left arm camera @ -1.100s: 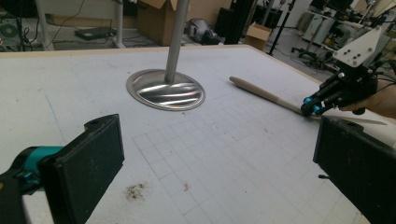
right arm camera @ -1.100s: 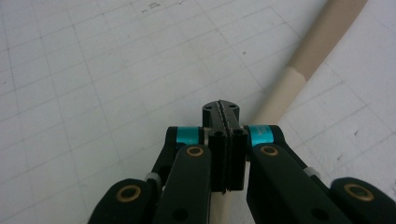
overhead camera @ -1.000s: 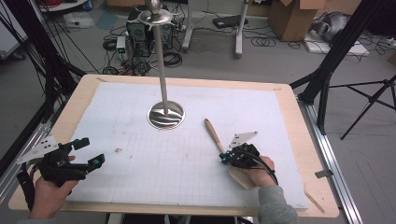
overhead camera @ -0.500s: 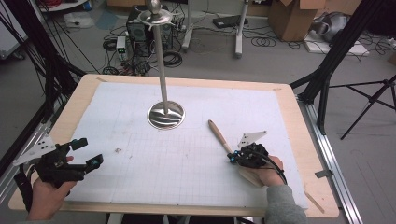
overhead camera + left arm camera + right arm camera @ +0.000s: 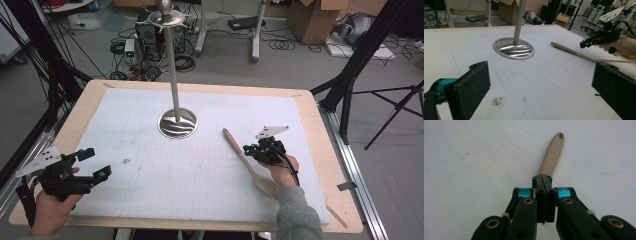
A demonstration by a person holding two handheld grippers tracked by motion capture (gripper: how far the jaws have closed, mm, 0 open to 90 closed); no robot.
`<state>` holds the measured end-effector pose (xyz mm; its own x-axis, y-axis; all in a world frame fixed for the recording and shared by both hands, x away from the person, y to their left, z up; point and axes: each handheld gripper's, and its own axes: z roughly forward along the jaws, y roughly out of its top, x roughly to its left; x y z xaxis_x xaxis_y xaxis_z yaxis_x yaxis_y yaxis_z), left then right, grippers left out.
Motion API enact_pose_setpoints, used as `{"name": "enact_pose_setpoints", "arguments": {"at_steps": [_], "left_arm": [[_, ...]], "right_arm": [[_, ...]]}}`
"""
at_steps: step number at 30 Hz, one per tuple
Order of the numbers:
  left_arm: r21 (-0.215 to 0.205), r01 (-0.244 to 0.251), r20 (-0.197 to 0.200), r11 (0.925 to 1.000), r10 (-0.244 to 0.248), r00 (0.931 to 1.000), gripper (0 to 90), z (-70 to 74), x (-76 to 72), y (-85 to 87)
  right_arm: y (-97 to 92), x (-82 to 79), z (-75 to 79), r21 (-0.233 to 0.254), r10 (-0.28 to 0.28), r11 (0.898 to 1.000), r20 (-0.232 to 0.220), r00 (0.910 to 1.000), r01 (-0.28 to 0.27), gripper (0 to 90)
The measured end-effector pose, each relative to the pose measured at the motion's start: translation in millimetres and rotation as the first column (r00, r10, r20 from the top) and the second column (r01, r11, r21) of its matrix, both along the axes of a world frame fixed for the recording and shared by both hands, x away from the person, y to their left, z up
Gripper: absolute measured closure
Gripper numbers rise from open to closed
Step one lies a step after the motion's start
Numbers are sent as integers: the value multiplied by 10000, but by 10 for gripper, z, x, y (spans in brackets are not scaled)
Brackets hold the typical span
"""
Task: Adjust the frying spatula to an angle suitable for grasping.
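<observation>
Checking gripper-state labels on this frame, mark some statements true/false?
1. The left gripper has its fingers wide open with nothing between them. True.
2. The right gripper has its fingers spread wide. False: they are pressed together.
3. The wooden spatula lies on the white mat, to the right of the metal stand in the high view. True.
4. The metal stand has toppled onto the mat. False: its pole stands upright on its round base.
5. The spatula's handle end has no hole. False: the right gripper view shows a small hole near its tip.
</observation>
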<state>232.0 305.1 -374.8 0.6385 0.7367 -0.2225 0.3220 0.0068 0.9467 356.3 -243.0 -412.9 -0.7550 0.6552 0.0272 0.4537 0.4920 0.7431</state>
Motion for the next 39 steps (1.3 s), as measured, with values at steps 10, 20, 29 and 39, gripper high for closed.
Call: {"name": "enact_pose_setpoints", "arguments": {"at_steps": [10, 20, 29, 39], "left_arm": [[72, -135, -68, 9999, 135, 9999, 21, -12, -43, 40], [85, -144, -47, 9999, 144, 9999, 21, -9, -53, 38], [87, -110, -74, 9999, 110, 9999, 21, -13, -35, 22], [94, -116, -20, 9999, 116, 9999, 21, -5, -38, 34]], "right_arm": [[124, 118, -167, -505, 91, 9987, -474, 9988, -115, 900], [182, 88, -148, -490, 461, 9977, -219, 9987, -471, 900], [213, 84, -154, -406, 849, 9955, -146, 9963, -854, 900], [185, 6, -27, -499, 568, 9974, 804, 9951, -529, 900]]}}
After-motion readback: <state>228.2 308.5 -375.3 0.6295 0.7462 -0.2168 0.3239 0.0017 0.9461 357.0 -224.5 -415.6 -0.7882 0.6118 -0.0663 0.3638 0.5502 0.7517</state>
